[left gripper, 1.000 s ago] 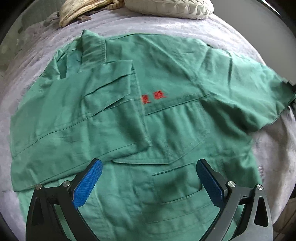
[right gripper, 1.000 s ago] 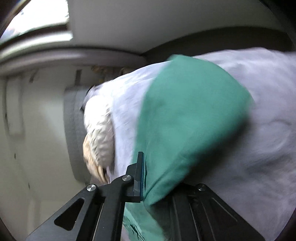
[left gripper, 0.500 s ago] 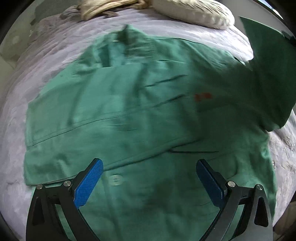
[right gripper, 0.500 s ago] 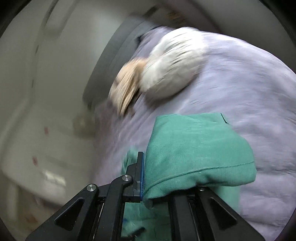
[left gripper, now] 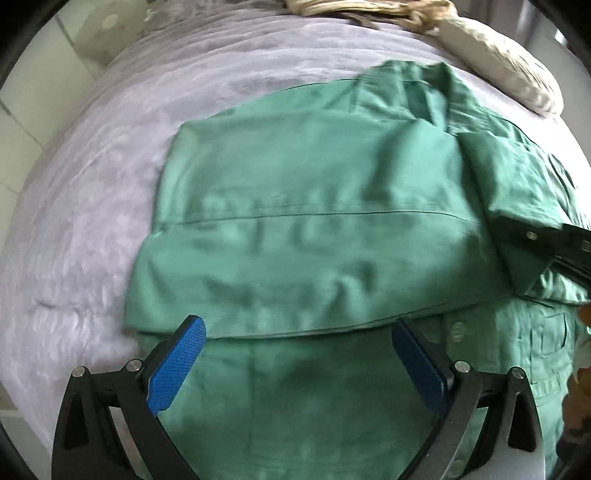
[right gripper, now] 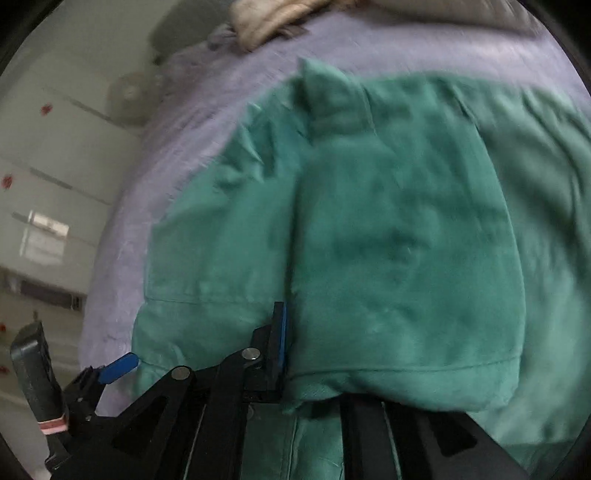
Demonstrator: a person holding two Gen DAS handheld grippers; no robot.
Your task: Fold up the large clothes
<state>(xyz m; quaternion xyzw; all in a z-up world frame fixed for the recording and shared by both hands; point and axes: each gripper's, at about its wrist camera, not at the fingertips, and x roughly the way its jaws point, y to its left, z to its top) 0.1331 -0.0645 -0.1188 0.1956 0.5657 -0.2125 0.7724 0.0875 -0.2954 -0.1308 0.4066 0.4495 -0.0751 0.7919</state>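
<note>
A green work jacket (left gripper: 314,229) lies spread on a lavender bed (left gripper: 85,229), with one sleeve folded across its chest. My left gripper (left gripper: 297,332) hovers open over the lower part of the jacket, with nothing between its blue pads. In the left wrist view my right gripper (left gripper: 546,243) comes in from the right edge with the other sleeve (left gripper: 491,177). In the right wrist view that sleeve (right gripper: 406,258) drapes over my right gripper (right gripper: 306,350). Its jaws are opening with the cuff still between them, cloth against the blue pad (right gripper: 282,339). The other finger is hidden under the cloth.
A pale quilted pillow (left gripper: 498,62) and a beige crumpled cloth (left gripper: 351,9) lie at the bed's far end. White cabinets (right gripper: 55,177) stand beyond the bed's left side. A blue pad (right gripper: 120,363) of my left gripper shows low left in the right wrist view.
My right gripper has swung the sleeve up and over onto the jacket's front, covering the red lettering. My left gripper has slid sideways along the lower part of the jacket and stays open.
</note>
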